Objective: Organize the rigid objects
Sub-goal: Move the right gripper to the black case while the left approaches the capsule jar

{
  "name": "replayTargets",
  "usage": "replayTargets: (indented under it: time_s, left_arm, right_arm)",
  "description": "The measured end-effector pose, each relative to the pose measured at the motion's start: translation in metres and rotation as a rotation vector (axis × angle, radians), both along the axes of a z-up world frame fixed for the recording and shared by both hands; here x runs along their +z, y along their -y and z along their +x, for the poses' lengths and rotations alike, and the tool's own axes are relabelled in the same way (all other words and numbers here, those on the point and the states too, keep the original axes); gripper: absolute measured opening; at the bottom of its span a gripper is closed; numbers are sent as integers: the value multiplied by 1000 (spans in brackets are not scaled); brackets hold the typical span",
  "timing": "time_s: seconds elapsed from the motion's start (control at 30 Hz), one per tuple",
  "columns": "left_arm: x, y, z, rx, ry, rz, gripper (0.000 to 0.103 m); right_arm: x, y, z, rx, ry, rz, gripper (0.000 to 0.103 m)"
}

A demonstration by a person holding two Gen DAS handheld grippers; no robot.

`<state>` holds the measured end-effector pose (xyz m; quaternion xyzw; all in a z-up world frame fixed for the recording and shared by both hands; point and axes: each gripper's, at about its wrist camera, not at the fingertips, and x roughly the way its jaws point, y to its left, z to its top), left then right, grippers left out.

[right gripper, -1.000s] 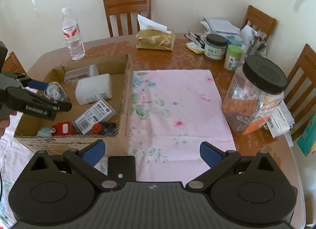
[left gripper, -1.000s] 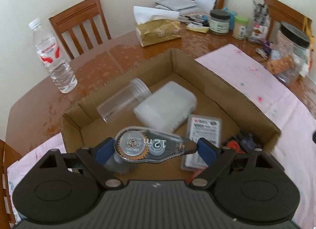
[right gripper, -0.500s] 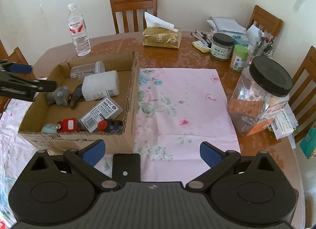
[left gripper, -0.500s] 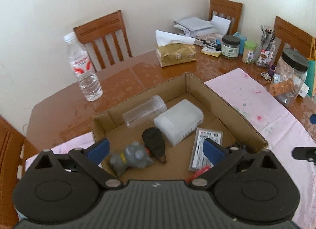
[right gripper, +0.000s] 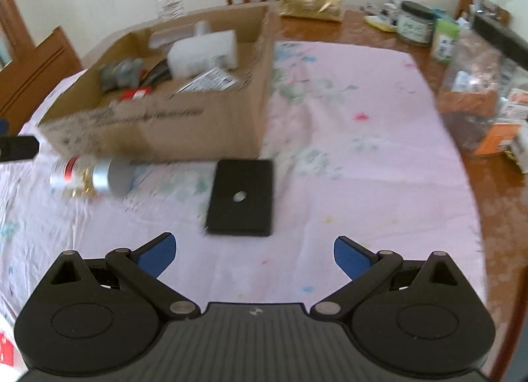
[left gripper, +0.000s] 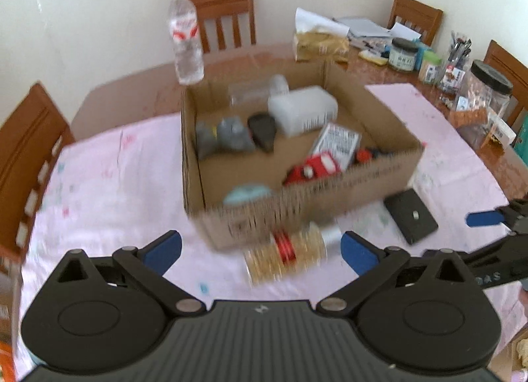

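Observation:
An open cardboard box [left gripper: 297, 204] on the pink cloth holds a white container [left gripper: 302, 111], a grey toy [left gripper: 227, 136], a red car [left gripper: 313, 167], a card pack [left gripper: 338, 141] and other small items. In front of it lie a gold jar with a silver lid [left gripper: 287, 255] and a flat black plate [right gripper: 242, 197]. My left gripper [left gripper: 260, 250] hangs above the jar with its jaws opening and nothing held. My right gripper [right gripper: 254, 251] is open just short of the black plate, which lies ahead of its fingers, untouched.
A water bottle [left gripper: 184, 39] and a gold tissue pack [left gripper: 320, 42] stand behind the box. A big clear jar with a black lid [left gripper: 485, 101] and small jars crowd the table's right side. Wooden chairs ring the table. The view is motion-blurred.
The left gripper held a tape dispenser over the box, let it go, and pulled back to the near side of the box. The right gripper sank toward the black plate.

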<state>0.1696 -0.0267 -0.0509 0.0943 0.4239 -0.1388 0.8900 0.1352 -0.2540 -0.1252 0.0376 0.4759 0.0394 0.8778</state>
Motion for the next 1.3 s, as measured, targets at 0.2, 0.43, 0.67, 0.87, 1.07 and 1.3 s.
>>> replayTargets:
  time_s: [0.2,0.43,0.67,0.87,1.07,1.3]
  left_arm:
    - [-15,-4,-17,75,-41,-25,102]
    - [-24,-2,-25,106,-63,-23,102]
    - [-37,6,-18,141,-98,-47,102]
    - [-50,22,-11,150,-132,-62,102]
    - [-67,34,-7,179,-176,-75,102]
    - [-84,44,-3,218,-181,-70,102]
  right_arm:
    - [-15,-19,16,67,37,-46,103]
    - [-15,-37,17,179,19,-48,103]
    - [-8,-31,16,305,-18,38,103]
    - [-7,-13,27,346,12,-29,103]
    - [-17,-8,41,486,31,-118,103]
    - [-18,-4,49,617,50,-108,103]
